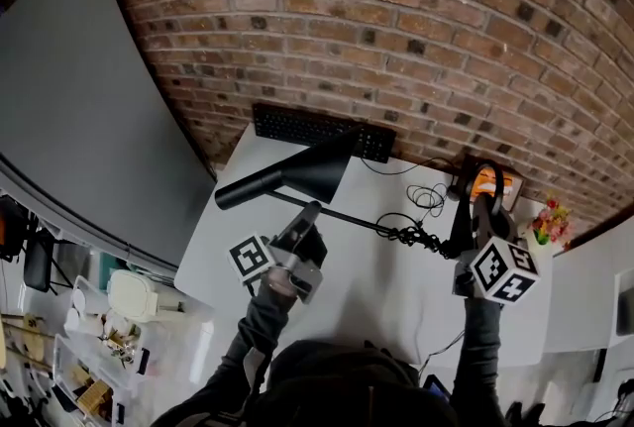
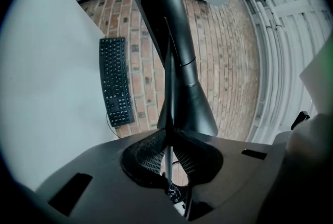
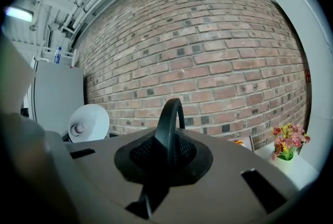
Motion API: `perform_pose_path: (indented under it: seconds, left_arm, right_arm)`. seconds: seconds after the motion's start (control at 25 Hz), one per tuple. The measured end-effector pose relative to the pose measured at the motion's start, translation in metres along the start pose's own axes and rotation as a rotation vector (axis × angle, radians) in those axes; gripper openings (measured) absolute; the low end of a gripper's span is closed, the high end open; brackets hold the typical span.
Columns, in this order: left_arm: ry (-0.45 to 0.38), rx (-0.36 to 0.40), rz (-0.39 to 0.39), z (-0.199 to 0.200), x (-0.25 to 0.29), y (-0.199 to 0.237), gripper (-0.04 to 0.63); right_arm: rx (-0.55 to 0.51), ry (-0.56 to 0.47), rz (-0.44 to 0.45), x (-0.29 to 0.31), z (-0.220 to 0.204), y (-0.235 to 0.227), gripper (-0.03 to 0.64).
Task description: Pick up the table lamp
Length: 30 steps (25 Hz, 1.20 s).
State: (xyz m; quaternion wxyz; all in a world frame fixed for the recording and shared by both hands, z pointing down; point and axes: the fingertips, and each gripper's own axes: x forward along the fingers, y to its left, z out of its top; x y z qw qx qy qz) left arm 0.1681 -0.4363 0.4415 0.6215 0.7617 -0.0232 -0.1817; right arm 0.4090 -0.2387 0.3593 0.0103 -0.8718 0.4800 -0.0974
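My left tongs (image 2: 169, 163) clamp the lamp's (image 1: 319, 167) thin rod (image 1: 349, 216) and my right tongs (image 3: 167, 153) are nearly shut on its black loop (image 3: 169, 114), the lamp lying crosswise mid-frame over the white table (image 1: 386, 301), shade at left.

The left forearm (image 1: 260, 314) and right forearm (image 1: 482, 341), both in dark sleeves, reach forward over the desk's (image 1: 386, 288) near edge. The left gripper (image 1: 308, 215) angles slightly upward, its jaws clamped on the table lamp's thin stem (image 2: 166, 163). The right gripper (image 1: 482, 209), near the desk's right edge, grips the lamp's base loop (image 3: 169, 124) tightly.
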Motion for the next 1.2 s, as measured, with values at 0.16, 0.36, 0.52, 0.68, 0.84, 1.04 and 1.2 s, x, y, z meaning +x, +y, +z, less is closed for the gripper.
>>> perform_pose_path:
  seconds: [0.16, 0.36, 0.52, 0.68, 0.84, 1.04, 1.2]
  left_arm:
    - [-0.007, 0.000, 0.000, 0.003, -0.004, -0.002, 0.035]
    - [-0.016, 0.003, 0.001, 0.008, -0.010, -0.003, 0.035]
    - [-0.017, 0.001, 0.000, 0.008, -0.010, -0.004, 0.035]
    - [-0.013, -0.007, 0.007, 0.009, -0.012, -0.002, 0.035]
    - [-0.003, -0.004, 0.010, 0.008, -0.011, 0.000, 0.035]
    - [-0.001, -0.012, 0.017, 0.008, -0.012, 0.003, 0.035]
    - [-0.001, -0.018, 0.019, 0.007, -0.012, 0.005, 0.035]
  right_arm:
    - [-0.006, -0.001, 0.013, 0.002, 0.002, 0.005, 0.021]
    - [-0.010, 0.000, 0.024, 0.005, 0.002, 0.013, 0.021]
    - [-0.009, 0.001, 0.024, 0.006, 0.002, 0.013, 0.021]
    - [-0.008, 0.006, 0.022, 0.005, 0.000, 0.015, 0.021]
    - [-0.005, 0.012, 0.016, 0.005, -0.002, 0.014, 0.021]
    - [-0.009, 0.015, 0.010, 0.005, -0.003, 0.014, 0.021]
    - [-0.015, 0.015, 0.009, 0.004, -0.003, 0.014, 0.021]
